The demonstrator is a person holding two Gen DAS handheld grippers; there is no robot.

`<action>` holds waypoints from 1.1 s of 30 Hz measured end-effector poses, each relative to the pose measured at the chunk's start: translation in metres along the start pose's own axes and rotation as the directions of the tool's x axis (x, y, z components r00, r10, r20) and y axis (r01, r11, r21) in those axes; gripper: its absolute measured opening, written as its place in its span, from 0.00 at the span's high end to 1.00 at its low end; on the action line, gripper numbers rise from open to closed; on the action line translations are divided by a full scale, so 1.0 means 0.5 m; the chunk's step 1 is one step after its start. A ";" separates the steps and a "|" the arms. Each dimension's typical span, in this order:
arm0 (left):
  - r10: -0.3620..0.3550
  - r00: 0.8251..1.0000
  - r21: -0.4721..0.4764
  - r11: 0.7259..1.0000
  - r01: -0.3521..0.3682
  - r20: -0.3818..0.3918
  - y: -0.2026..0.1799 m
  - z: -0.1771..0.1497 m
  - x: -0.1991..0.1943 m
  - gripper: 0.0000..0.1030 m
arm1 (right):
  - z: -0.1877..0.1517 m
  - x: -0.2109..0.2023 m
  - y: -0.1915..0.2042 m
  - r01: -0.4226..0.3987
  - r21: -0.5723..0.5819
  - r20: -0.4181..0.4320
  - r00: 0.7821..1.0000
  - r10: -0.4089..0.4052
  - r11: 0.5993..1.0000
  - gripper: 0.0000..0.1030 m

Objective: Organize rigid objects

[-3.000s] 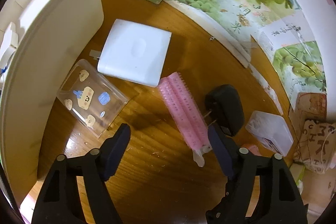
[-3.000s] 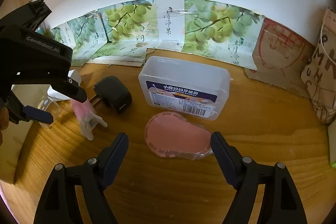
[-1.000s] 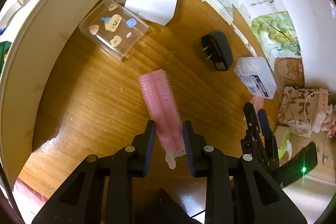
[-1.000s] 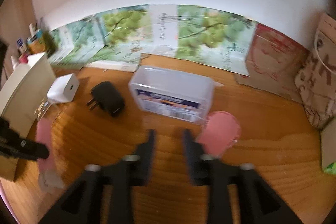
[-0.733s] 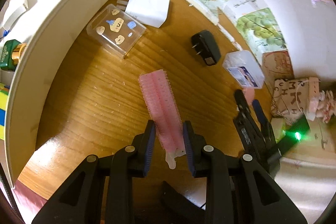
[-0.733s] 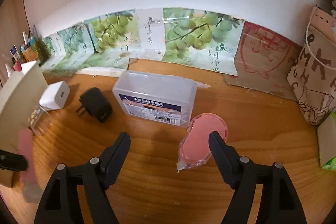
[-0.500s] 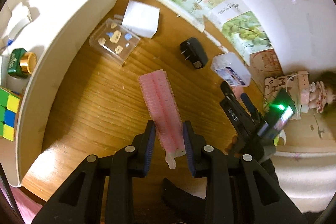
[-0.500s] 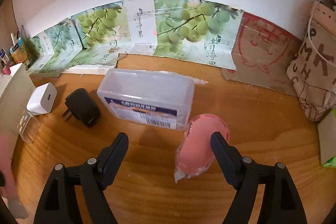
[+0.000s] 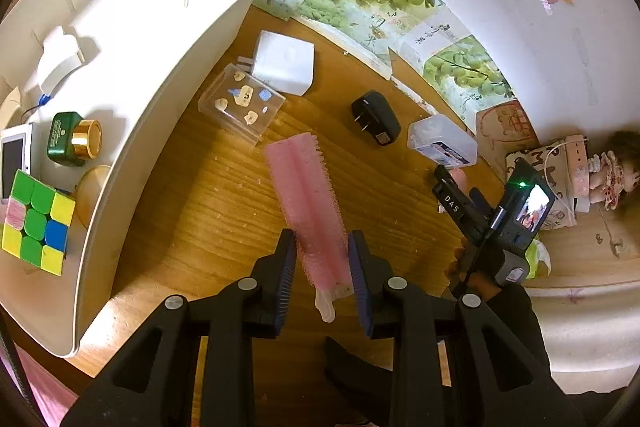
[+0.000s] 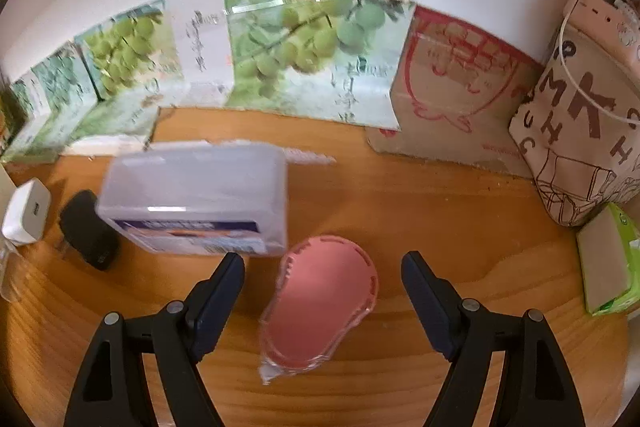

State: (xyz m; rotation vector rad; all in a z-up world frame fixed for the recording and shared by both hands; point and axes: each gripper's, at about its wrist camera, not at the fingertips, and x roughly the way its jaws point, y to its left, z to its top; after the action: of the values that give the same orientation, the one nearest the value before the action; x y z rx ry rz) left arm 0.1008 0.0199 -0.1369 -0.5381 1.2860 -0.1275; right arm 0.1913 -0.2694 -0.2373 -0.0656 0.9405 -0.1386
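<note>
My left gripper (image 9: 322,269) is shut on a pink bristled hair roller (image 9: 306,201) and holds it high above the wooden table (image 9: 224,227). A white bin (image 9: 168,39) at the left holds a Rubik's cube (image 9: 34,223), a green jar (image 9: 74,139) and other items. My right gripper (image 10: 322,291) is open, its jaws on either side of a pink oval item in clear packaging (image 10: 320,299) on the table. The right gripper (image 9: 450,187) also shows in the left wrist view.
On the table lie a clear sticker-covered box (image 9: 242,103), a white charger (image 9: 284,63), a black plug adapter (image 9: 376,123) and a translucent lidded box (image 10: 196,199). Grape-print cartons (image 10: 280,55) line the wall. A patterned bag (image 10: 580,135) and a green pack (image 10: 608,263) stand at the right.
My left gripper closed on the pink roller and lifted it high, so the bin's inside now shows. My right gripper shut briefly, reopened and came down around the pink oval item.
</note>
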 end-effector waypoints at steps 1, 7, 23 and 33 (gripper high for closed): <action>0.001 1.000 0.004 1.000 -0.001 0.003 -0.001 0.000 -0.001 0.72 | 0.000 0.002 -0.002 -0.004 0.002 0.001 1.000 0.004 1.000 0.20; 0.001 1.000 0.010 1.000 -0.001 0.009 -0.004 -0.004 -0.007 0.72 | 0.004 0.009 -0.004 -0.040 0.001 0.015 0.999 0.040 0.999 0.20; 0.007 0.999 0.052 0.999 -0.010 0.054 -0.018 0.001 -0.040 0.72 | 0.005 0.008 0.006 -0.123 0.024 0.044 0.992 0.122 0.992 0.52; 0.000 0.996 0.066 0.998 -0.006 0.087 0.002 0.018 -0.063 0.72 | 0.001 -0.023 0.001 -0.145 0.056 0.046 0.989 0.142 0.988 0.53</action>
State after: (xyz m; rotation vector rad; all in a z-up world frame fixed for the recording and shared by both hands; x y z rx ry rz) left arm 0.0997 0.0355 -0.1083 -0.4803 1.1933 -0.1423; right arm 0.1850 -0.2672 -0.2279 0.0539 0.8954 -0.0315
